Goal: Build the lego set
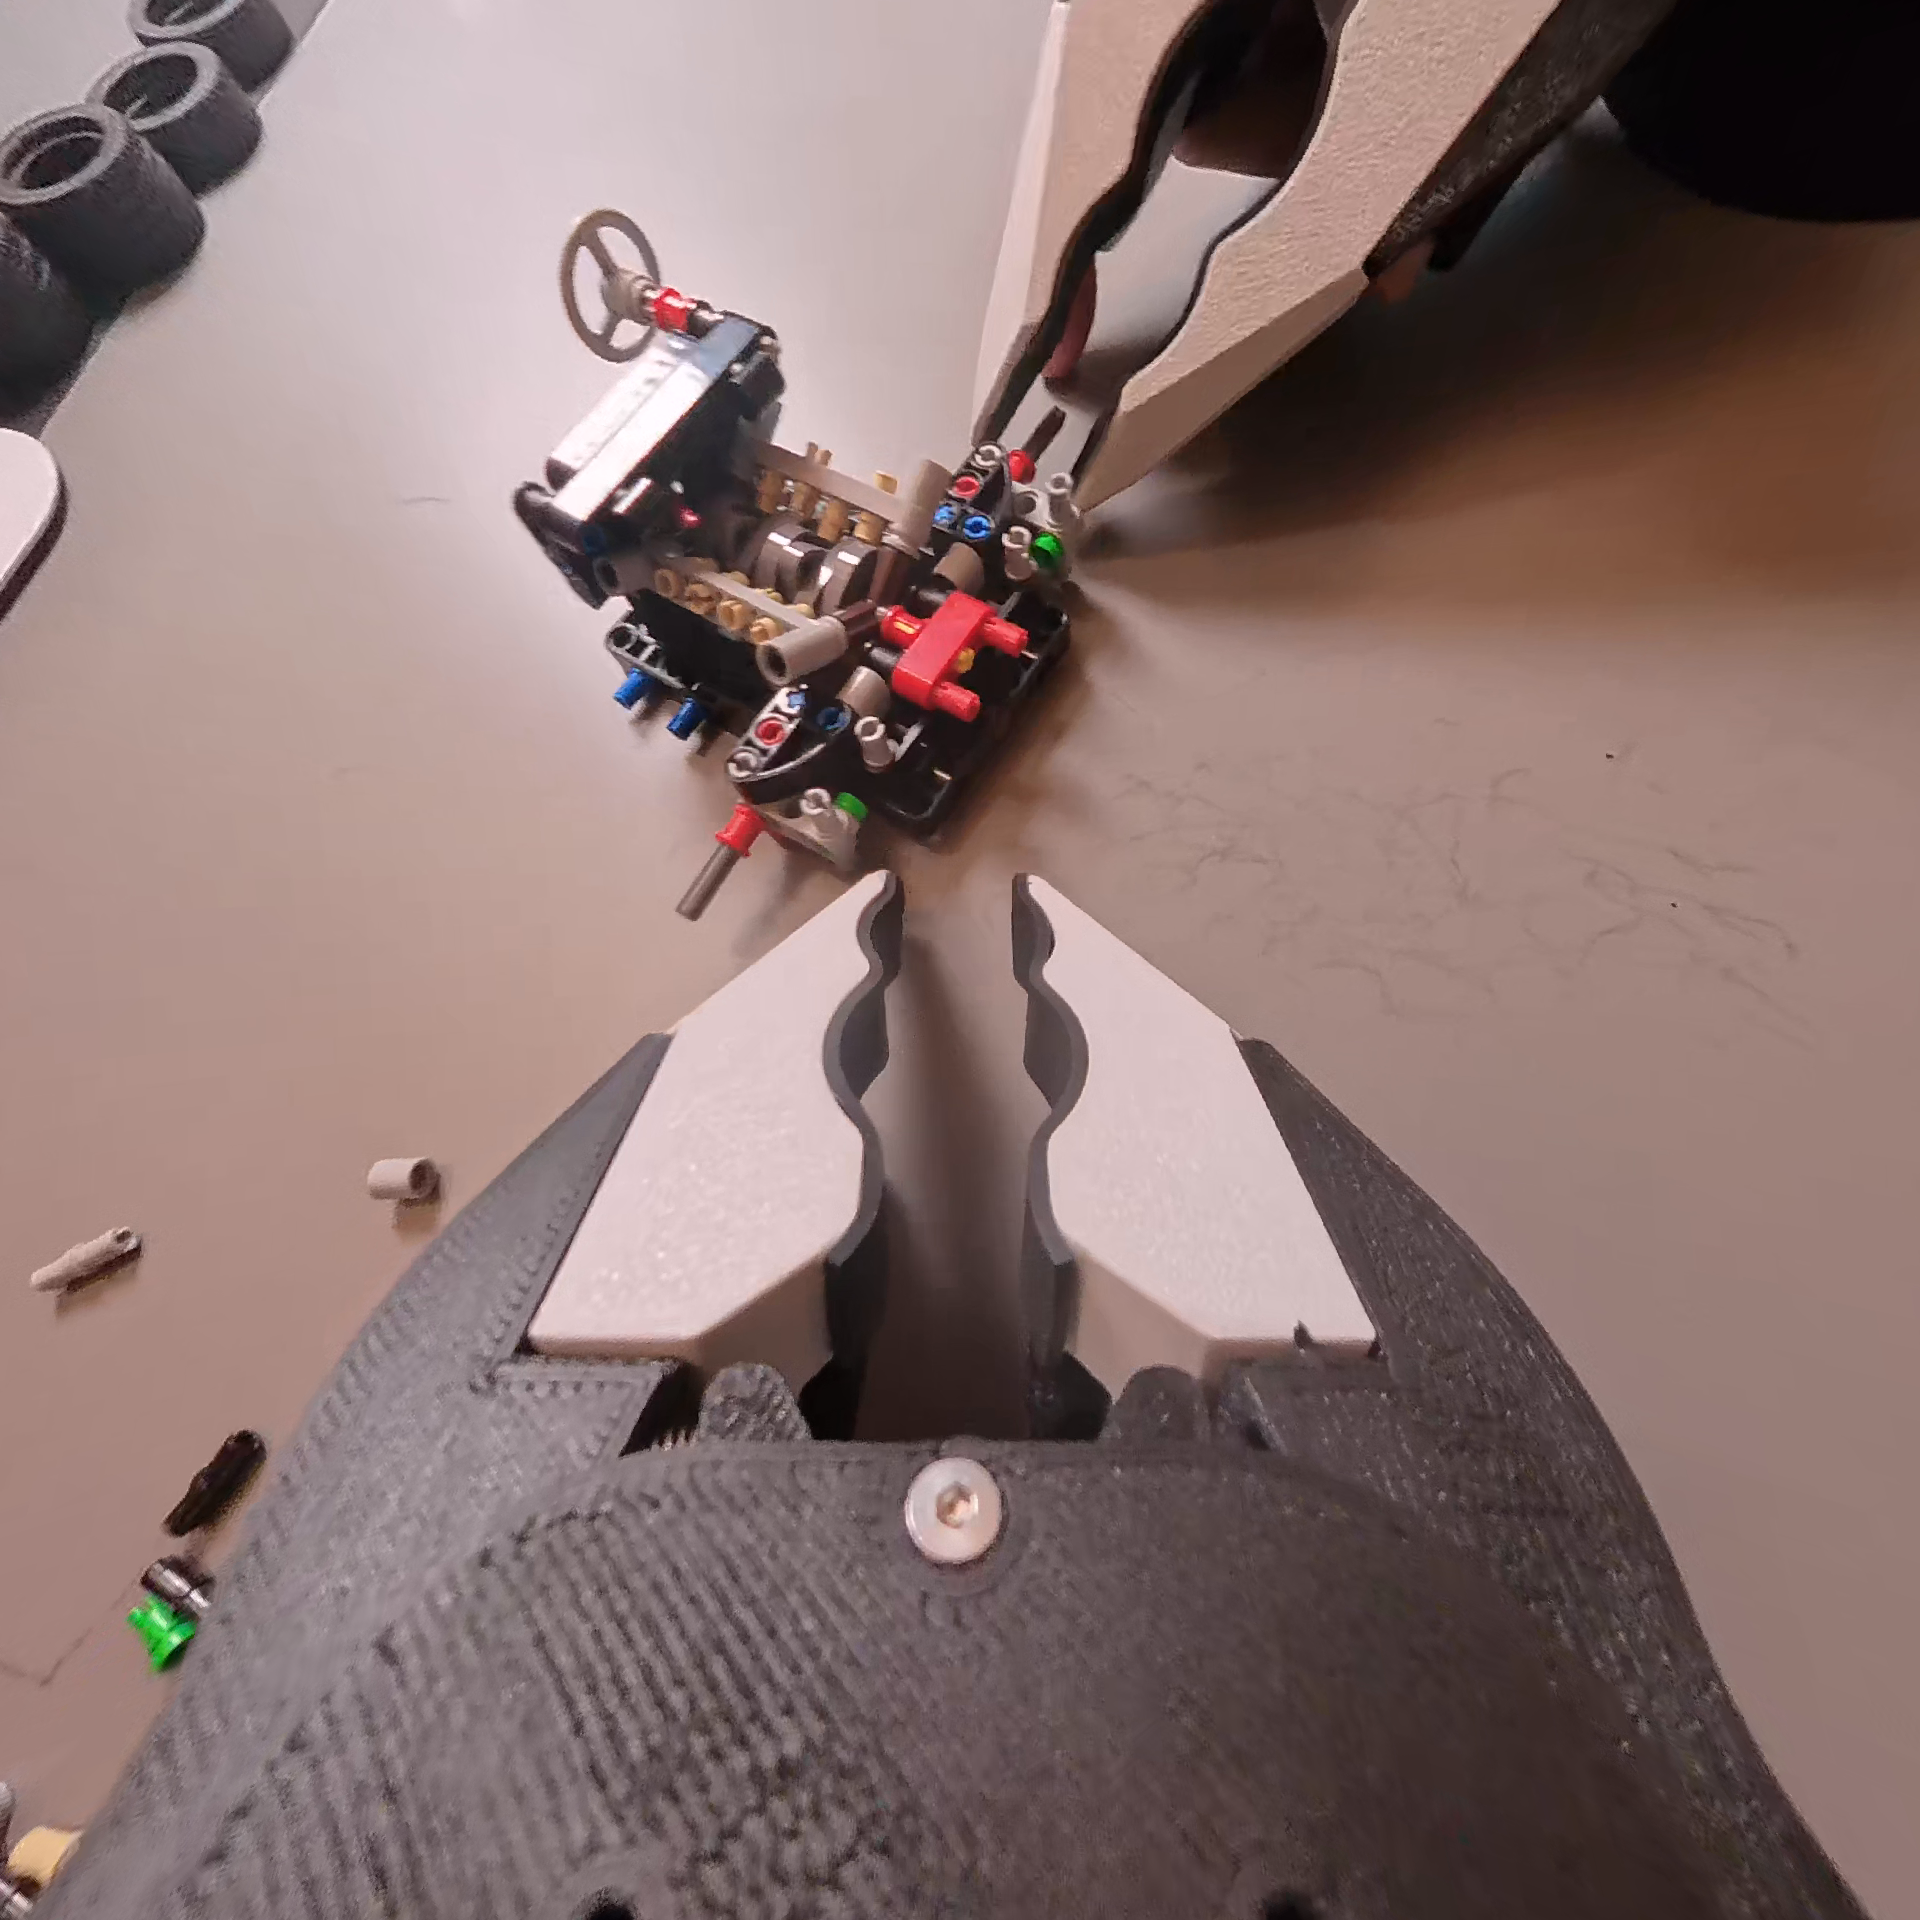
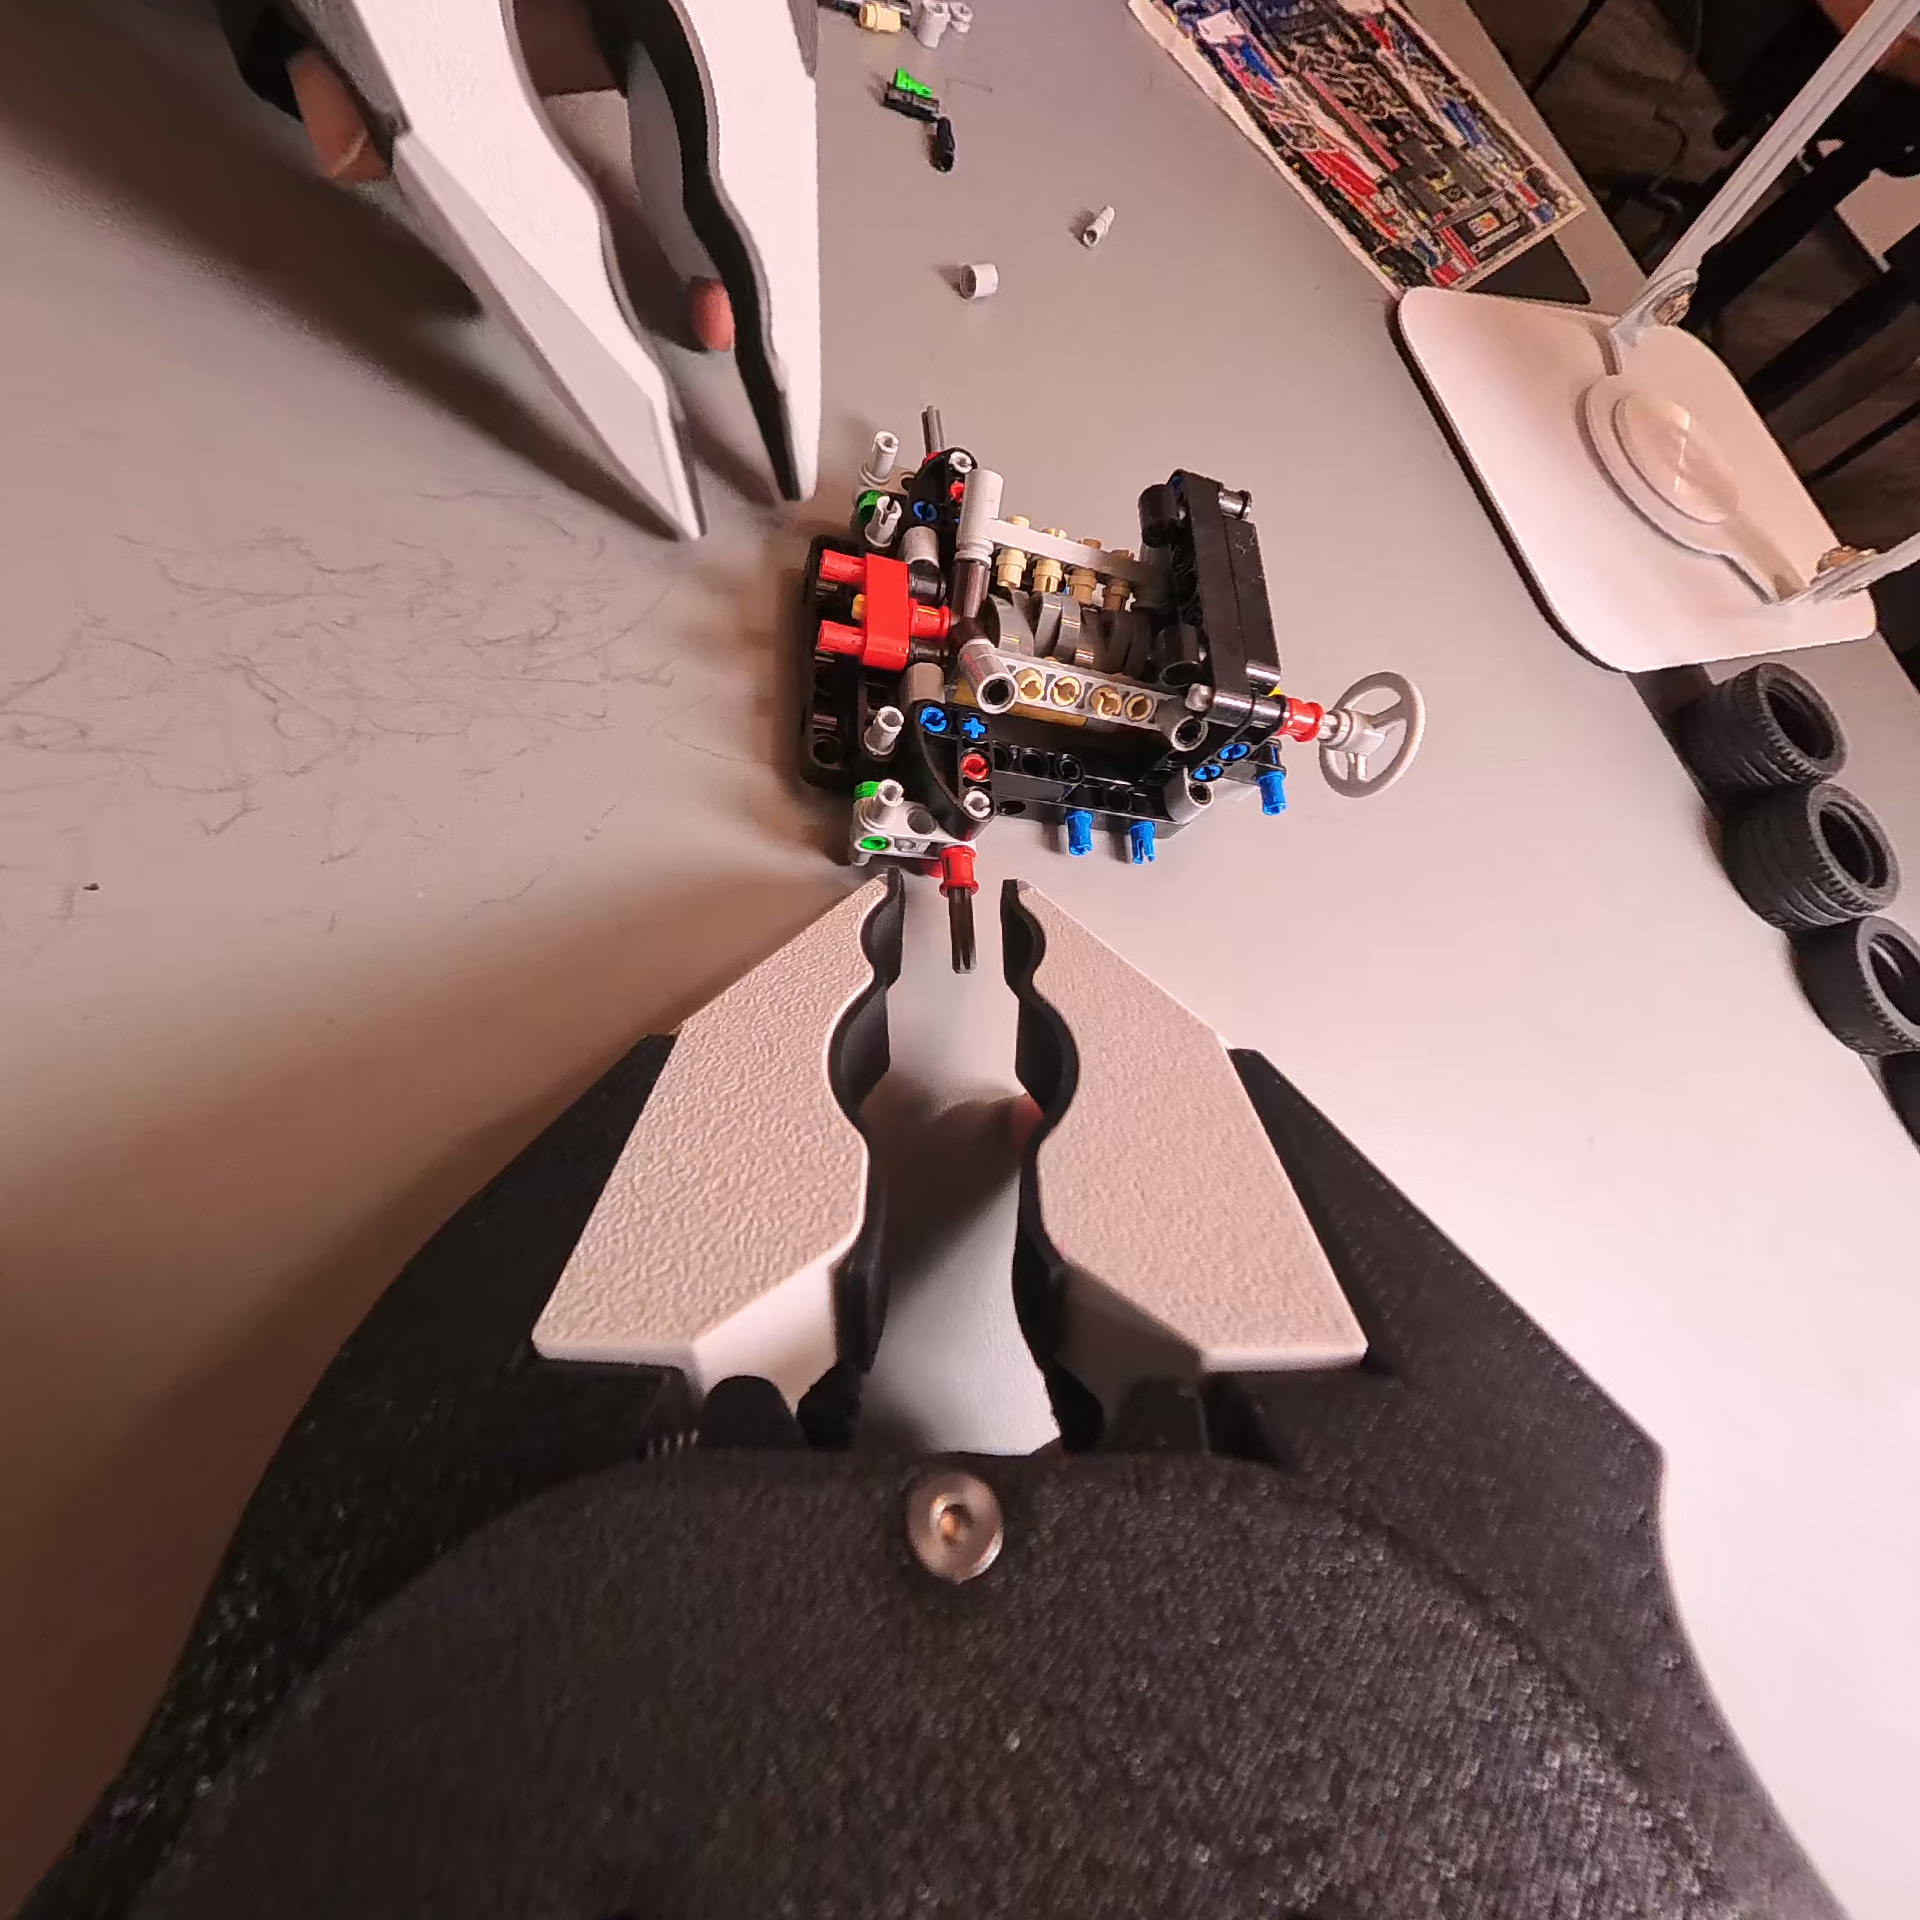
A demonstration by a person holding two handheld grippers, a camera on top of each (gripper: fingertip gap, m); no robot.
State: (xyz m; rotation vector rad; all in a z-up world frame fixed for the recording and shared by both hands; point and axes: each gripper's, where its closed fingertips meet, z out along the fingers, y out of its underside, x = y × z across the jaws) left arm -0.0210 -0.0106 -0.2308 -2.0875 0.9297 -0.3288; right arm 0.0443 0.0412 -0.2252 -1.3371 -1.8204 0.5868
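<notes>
Grippers, left [image 1: 954,883] and right [image 2: 951,888], are sitting narrowly apart, empty; light, breakable model [image 2: 1039,665] needs frame grip at 6 o'clock.

Lego assembly [image 2: 1039,665] ahead of the right gripper [image 2: 951,894]: black frame, red block, blue pins, tan pins, green tips, grey steering wheel [image 2: 1369,734]. Gripper fingers [image 2: 748,1122] pale grey on black textured mounts. Black tyres [image 2: 1813,852] to its right; multicoloured sheet [image 2: 1371,125] beyond.
</notes>
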